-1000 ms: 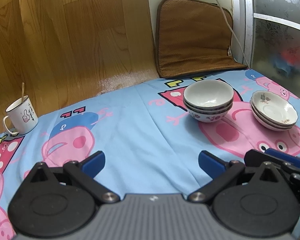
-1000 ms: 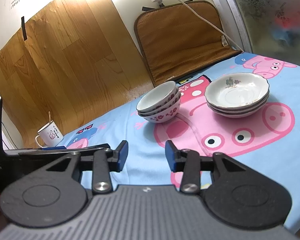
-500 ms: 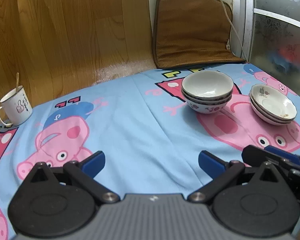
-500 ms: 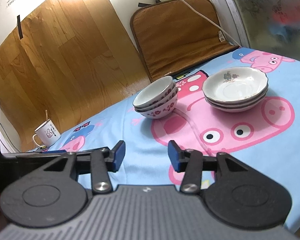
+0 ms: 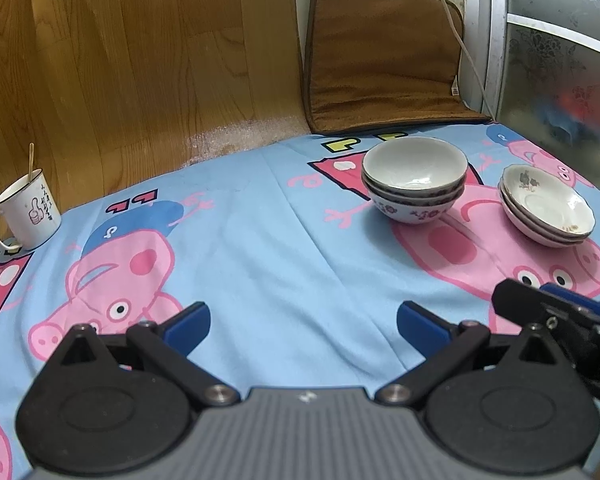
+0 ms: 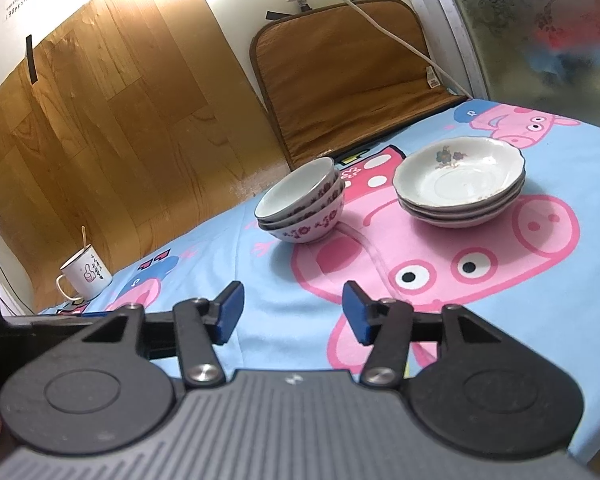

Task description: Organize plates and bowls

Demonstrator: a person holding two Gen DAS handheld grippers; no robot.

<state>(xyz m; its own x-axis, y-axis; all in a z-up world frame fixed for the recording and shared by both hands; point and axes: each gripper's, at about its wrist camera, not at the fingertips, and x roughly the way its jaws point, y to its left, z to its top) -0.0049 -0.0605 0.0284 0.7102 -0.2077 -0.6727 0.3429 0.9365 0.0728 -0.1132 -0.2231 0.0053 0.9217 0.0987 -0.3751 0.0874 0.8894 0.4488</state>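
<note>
The stack of bowls (image 5: 415,180) stood on the far right part of the worktop (image 5: 260,240), which was covered with a blue cartoon-pig cloth (image 5: 252,264). Three bowls sat nested one inside another, the lowest showing a dark flower pattern on its outside. Just beside it, to the right and apart from it, stood the stack of plates (image 5: 546,210), three shallow plates with scalloped rims and a small flower print inside the top one. In the right wrist view the bowls (image 6: 302,206) and plates (image 6: 460,186) stood the same way, side by side and not touching.

The left gripper (image 5: 302,326) hung over bare cloth near the front edge, its jaws wide apart with nothing between them. The right gripper (image 6: 292,314) was also over the cloth, short of both stacks; its jaws had just been opening and stood apart and empty.

A white mug (image 5: 28,210) with a spoon in it stood at the far left edge, well apart from the stacks. A brown cushion (image 5: 384,60) leaned on the wall behind the bowls
</note>
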